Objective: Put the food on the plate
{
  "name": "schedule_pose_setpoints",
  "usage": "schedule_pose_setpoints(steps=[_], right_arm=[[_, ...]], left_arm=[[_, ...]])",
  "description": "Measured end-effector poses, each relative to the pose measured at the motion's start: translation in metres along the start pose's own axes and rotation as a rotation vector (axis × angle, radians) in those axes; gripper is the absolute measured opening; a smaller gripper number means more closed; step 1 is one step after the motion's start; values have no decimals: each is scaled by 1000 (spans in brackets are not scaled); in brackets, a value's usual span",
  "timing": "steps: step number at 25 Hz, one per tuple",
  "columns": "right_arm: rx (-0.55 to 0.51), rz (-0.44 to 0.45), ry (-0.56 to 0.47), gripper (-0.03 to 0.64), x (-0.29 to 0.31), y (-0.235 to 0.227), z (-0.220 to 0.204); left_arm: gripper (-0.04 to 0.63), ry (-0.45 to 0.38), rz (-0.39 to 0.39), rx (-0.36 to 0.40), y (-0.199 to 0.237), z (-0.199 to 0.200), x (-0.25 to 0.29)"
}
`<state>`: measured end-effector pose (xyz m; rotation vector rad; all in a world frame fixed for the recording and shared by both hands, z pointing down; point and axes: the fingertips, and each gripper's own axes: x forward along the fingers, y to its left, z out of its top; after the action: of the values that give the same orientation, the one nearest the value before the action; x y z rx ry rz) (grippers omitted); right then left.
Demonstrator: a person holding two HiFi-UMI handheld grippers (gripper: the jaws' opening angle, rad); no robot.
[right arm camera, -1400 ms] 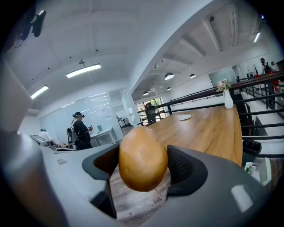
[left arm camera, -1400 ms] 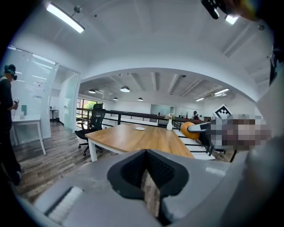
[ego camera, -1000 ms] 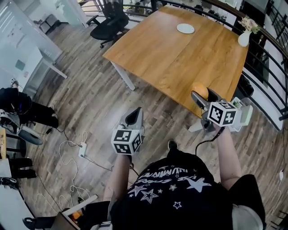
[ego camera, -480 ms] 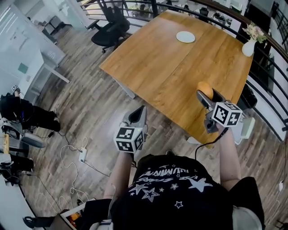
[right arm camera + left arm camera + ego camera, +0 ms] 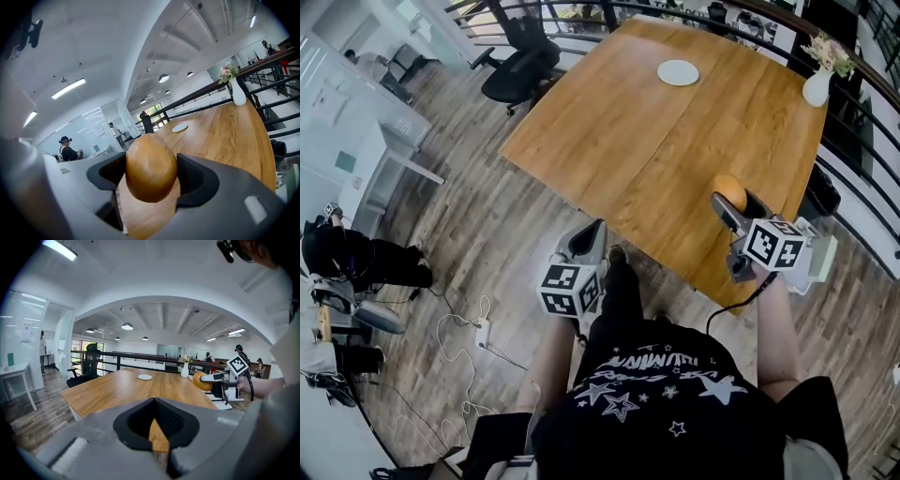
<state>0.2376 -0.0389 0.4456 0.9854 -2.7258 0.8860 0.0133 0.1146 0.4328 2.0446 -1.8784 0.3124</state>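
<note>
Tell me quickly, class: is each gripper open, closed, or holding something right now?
Left gripper: closed, nothing between its jaws.
Right gripper: closed on the golden-brown bun.

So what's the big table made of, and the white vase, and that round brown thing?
Table: wood or wood-look laminate; grain lines show, smooth and faintly shiny.
Vase: probably glazed ceramic; plain white, too small to be sure.
Round brown thing in the right gripper: smooth golden-brown skin like a bread roll; real or plastic, I can't tell.
</note>
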Motion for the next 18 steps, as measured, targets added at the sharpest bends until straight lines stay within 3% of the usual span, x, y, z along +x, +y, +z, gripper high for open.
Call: schedule_pose_setpoints(steps=[12, 18], right_arm=[[-10, -138, -59, 342, 60, -38, 59], [-36, -201, -57, 342, 113, -45, 86]], left_arm=[[2, 0, -117, 19, 70, 52, 115], [2, 1, -183, 64, 117, 90, 171]])
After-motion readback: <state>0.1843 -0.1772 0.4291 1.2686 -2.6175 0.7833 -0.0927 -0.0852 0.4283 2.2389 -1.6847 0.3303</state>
